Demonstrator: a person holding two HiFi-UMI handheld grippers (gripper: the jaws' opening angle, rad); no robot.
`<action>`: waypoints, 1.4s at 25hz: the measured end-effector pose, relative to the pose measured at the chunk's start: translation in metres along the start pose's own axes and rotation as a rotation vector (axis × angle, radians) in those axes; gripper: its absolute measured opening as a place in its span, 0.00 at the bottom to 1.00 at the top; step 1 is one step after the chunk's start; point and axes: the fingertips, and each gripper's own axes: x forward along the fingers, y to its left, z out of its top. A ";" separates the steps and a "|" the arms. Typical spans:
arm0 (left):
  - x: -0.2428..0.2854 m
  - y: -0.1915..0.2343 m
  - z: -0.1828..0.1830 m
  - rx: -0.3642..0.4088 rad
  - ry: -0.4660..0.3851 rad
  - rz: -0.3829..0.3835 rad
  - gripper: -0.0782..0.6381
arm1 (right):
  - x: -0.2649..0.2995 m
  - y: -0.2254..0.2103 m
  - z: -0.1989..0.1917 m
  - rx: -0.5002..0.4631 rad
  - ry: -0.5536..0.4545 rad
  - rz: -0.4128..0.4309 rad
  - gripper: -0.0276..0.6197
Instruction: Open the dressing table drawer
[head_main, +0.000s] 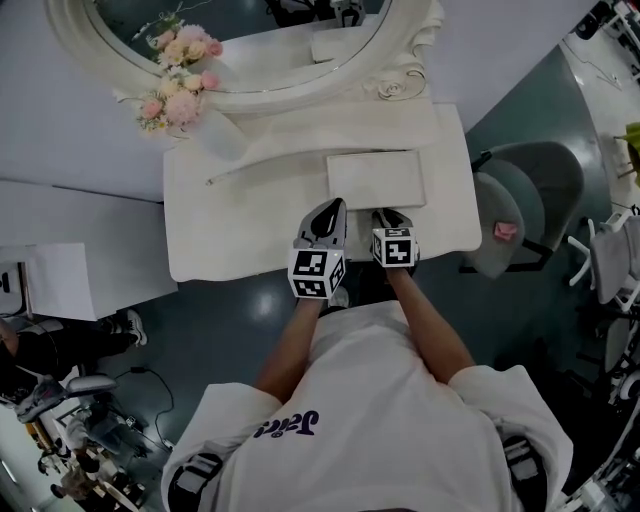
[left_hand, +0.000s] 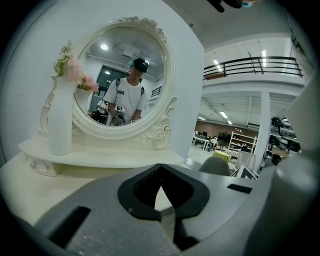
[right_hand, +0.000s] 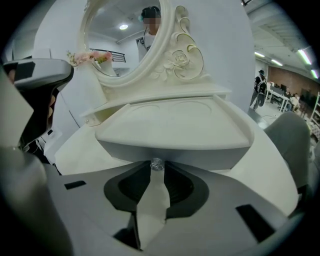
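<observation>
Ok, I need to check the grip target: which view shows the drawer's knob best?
The right gripper view: the clear knob sits on the drawer front, right at the right gripper and its open jaw tips. The head view shows the drawer only from above, its knob out of sight. The left gripper view misses it.

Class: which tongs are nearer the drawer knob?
Right. The right tongs have the knob between their open tips; the left tongs, shut, are further left over the tabletop.
</observation>
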 end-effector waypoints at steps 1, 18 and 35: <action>0.000 0.001 0.000 -0.002 -0.001 0.002 0.13 | 0.001 0.000 0.000 -0.001 0.004 0.001 0.18; -0.015 -0.004 -0.005 -0.021 -0.001 -0.012 0.13 | -0.011 0.006 -0.015 -0.002 0.006 -0.008 0.15; -0.046 -0.033 -0.021 0.012 0.007 -0.074 0.13 | -0.042 0.015 -0.054 0.023 -0.004 -0.034 0.15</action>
